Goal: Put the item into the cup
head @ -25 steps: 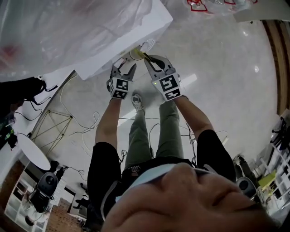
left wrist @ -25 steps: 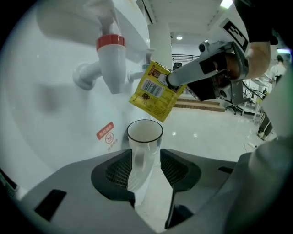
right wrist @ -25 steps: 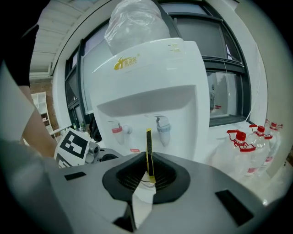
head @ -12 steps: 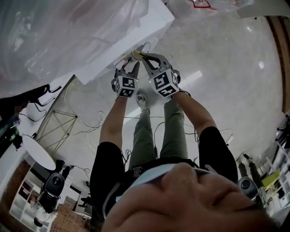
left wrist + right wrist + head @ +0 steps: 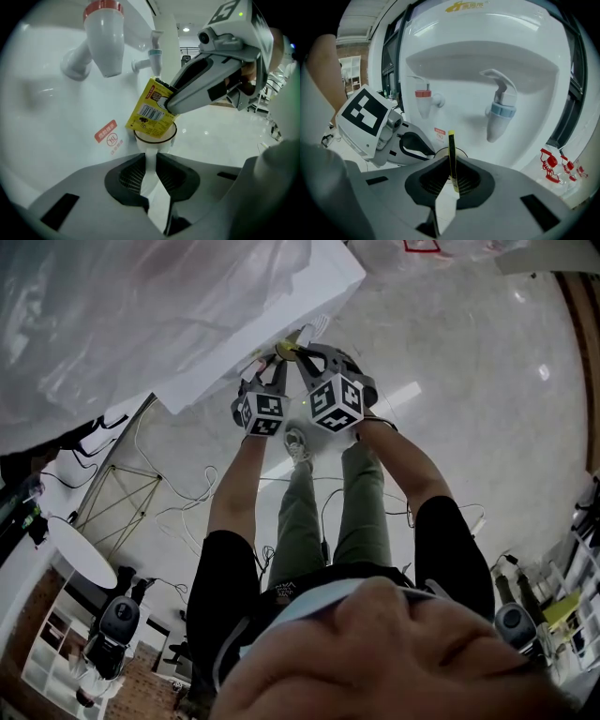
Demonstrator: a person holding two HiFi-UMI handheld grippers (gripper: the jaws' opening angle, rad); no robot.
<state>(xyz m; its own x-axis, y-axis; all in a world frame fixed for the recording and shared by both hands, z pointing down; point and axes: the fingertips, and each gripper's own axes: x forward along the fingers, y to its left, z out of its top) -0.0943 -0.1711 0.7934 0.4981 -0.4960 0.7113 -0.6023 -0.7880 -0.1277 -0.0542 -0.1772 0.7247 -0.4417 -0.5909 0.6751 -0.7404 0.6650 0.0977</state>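
Observation:
A white paper cup [image 5: 154,137] stands in the recess of a water dispenser. My left gripper [image 5: 151,160] has just been closing and is now shut on the cup's wall, which fills the gap between its pads. A yellow sachet [image 5: 151,112] with a barcode hangs tilted just over the cup's rim, with my right gripper [image 5: 174,99] shut on its upper corner. In the right gripper view the sachet [image 5: 452,157] shows edge-on between the jaws of the right gripper [image 5: 451,165]. From the head view both grippers, left [image 5: 265,381] and right [image 5: 302,357], meet at the cup [image 5: 280,352].
The white dispenser [image 5: 234,324] has a red tap [image 5: 104,37] and a blue tap [image 5: 156,51] above the cup, and a red sticker [image 5: 107,132] on its back wall. Cables [image 5: 169,502] lie on the shiny floor beside the person's legs.
The left jaws have closed in on the cup. The right gripper has rolled and come down a little, bringing the sachet closer over the cup's rim.

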